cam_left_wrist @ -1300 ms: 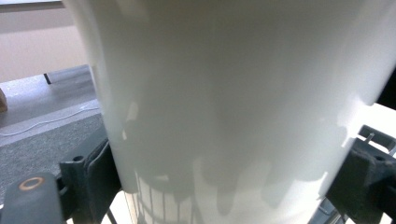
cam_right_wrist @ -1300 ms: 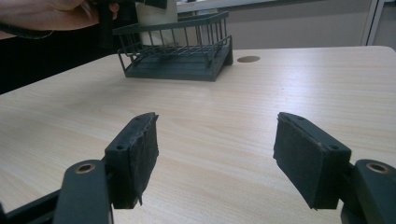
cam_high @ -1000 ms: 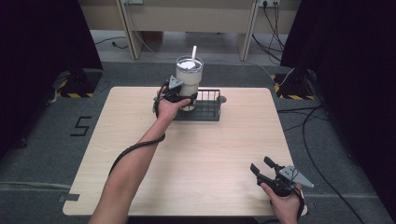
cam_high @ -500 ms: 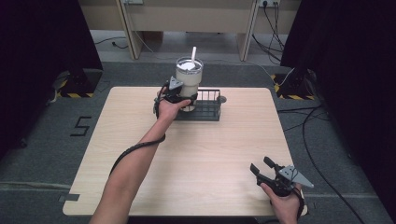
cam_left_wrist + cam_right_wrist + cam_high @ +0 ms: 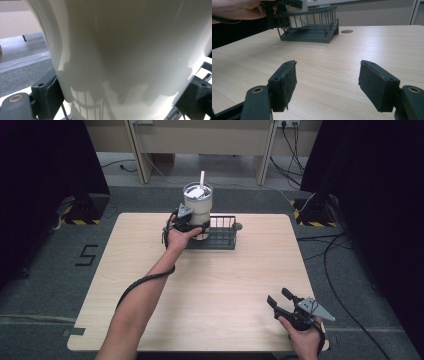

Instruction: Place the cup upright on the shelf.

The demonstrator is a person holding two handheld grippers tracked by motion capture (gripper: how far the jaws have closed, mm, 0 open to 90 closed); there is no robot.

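Pale wooden table (image 5: pixel 210 285) on grey carpet, dark curtains both sides. Tall cream insulated tumbler with lid and white straw (image 5: pixel 197 210) stands upright, long axis vertical, base inside left end of black wire basket (image 5: pixel 222 235) at table's far edge. Your left gripper (image 5: pixel 192 226) clamps tumbler's lower body from near side; both pads press cream wall (image 5: pixel 130 57). Your right gripper (image 5: pixel 280 302) rests at near right corner, jaws spread, nothing between, well apart from basket (image 5: pixel 312 25). Left hand alone positioned; judged next move: straight lift or lowering along vertical axis.

Cream tumbler (image 5: pixel 197 212), black wire basket (image 5: pixel 222 234)
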